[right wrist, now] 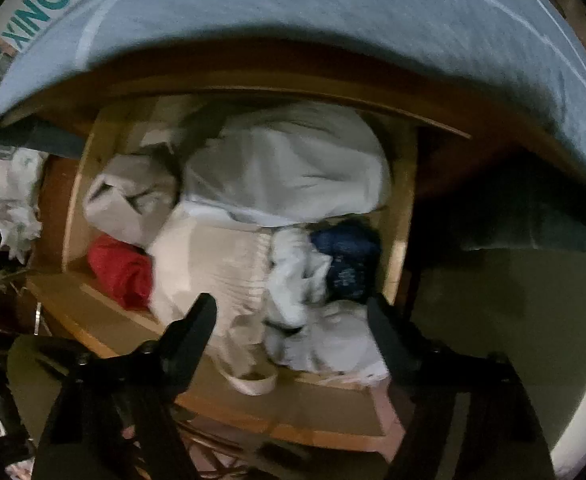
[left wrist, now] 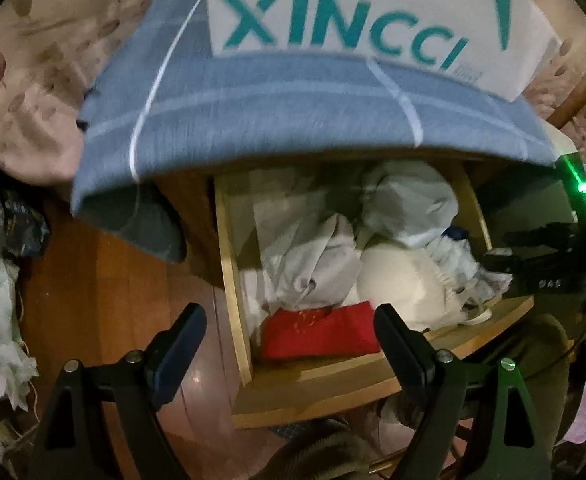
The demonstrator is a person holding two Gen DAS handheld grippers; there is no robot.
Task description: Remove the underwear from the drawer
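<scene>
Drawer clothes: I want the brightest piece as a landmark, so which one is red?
The folded red cloth in the drawer's front corner, beside the cream garment; every other piece is white, grey or dark blue.

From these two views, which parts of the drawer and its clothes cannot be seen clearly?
- Rear of the drawer: left wrist view, covered by the overhanging blue cloth.
- Dark blue garment: right wrist view, half buried under white clothes, kind unclear.
- Red item: partly behind a left finger.
</scene>
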